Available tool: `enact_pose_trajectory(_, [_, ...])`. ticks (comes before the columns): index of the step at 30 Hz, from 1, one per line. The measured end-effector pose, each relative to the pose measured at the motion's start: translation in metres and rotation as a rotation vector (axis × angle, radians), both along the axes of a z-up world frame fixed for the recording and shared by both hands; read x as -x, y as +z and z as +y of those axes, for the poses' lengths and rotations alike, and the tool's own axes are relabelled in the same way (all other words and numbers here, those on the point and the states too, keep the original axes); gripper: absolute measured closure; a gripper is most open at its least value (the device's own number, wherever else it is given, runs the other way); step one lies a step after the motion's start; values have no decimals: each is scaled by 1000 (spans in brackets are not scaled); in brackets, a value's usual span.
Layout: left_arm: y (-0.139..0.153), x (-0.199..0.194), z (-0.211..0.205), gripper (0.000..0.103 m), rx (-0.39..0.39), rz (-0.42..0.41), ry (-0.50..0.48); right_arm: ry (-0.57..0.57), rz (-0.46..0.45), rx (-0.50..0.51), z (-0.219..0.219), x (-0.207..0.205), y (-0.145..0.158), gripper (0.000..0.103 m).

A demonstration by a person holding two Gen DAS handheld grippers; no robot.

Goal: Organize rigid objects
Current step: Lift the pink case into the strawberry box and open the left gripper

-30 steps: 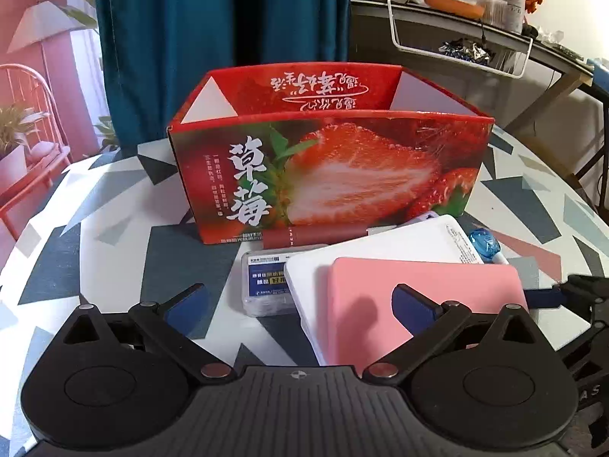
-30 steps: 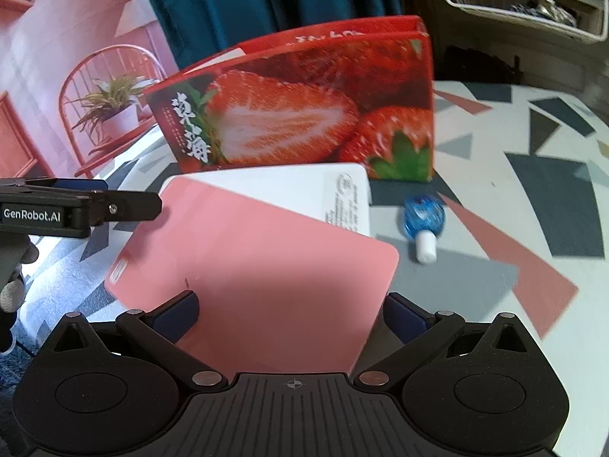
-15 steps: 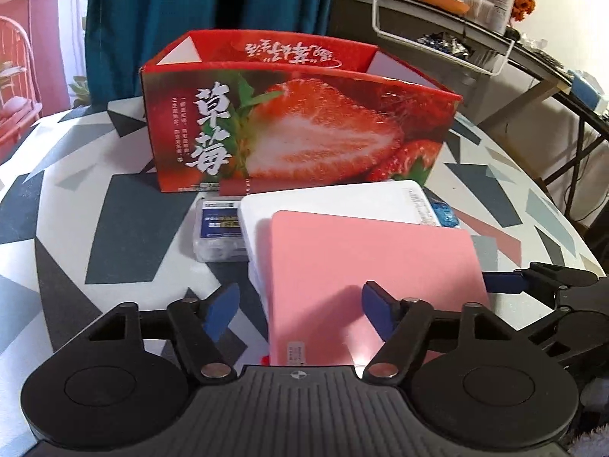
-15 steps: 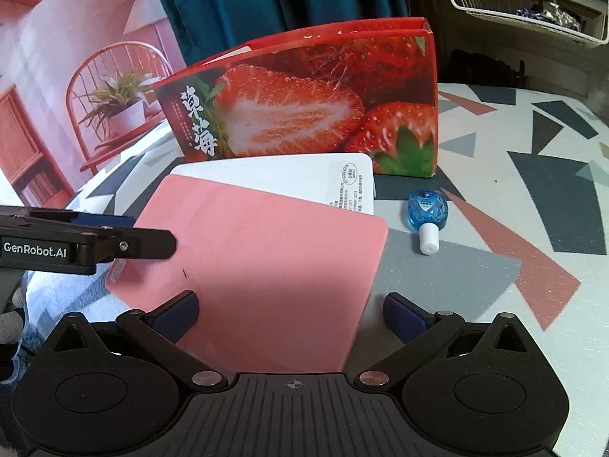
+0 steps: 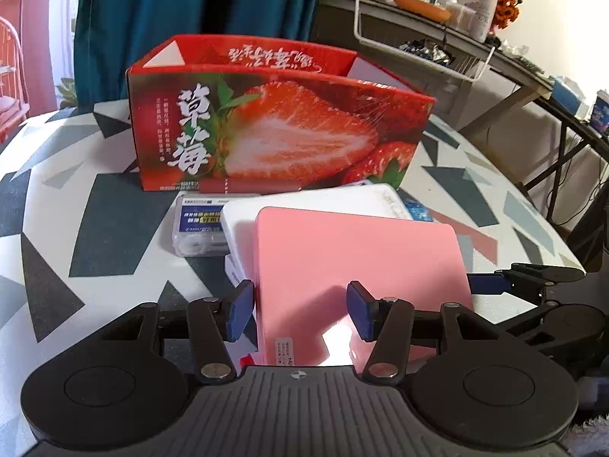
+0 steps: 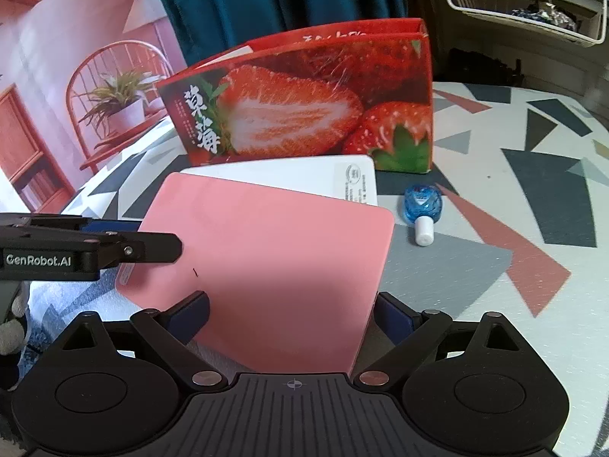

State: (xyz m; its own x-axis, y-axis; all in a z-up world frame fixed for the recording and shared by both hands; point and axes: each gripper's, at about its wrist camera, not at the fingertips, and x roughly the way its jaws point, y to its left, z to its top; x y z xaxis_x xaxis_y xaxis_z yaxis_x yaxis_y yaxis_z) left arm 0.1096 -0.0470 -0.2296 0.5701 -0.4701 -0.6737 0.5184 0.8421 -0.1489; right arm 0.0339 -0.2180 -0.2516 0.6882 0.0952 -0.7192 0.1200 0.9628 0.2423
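Patterned table (image 5: pixel 57 228), strawberry box (image 5: pixel 281 129) at upper centre. Both grippers, left gripper (image 5: pixel 298 314) and right gripper (image 6: pixel 291 318), are closing around the pink slab (image 5: pixel 357 266); contact seemingly not made.

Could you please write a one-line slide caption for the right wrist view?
Right tongs closing around the pink board atop a white box, before the strawberry carton.

Strawberry box (image 5: pixel 281 129) blocking table's (image 5: pixel 57 209) far side

Slab (image 5: pixel 354 255) on case (image 5: pixel 316 200) (before strawberry box (image 5: pixel 281 129)), bottle (image 6: pixel 421 205) right.
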Motion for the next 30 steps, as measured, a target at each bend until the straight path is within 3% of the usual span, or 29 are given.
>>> enact_pose_trajectory(7, [6, 5, 4, 47, 41, -38, -11, -25, -31, 46, 2, 3, 17, 14])
enact_pose_trajectory(12, [14, 7, 14, 47, 81, -59, 21, -38, -34, 82, 2, -1, 27, 36])
enact_pose_trajectory(15, [24, 6, 22, 47, 115, -90, 53, -33, -55, 65, 0, -7, 39, 42])
enact_pose_trajectory(24, [55, -12, 31, 47, 171, -145, 125, 0, -165, 81, 1, -43, 82, 43])
enact_pose_trajectory(30, [97, -45, 27, 46, 200, -232, 140, 17, -244, 107, -3, -80, 111, 43])
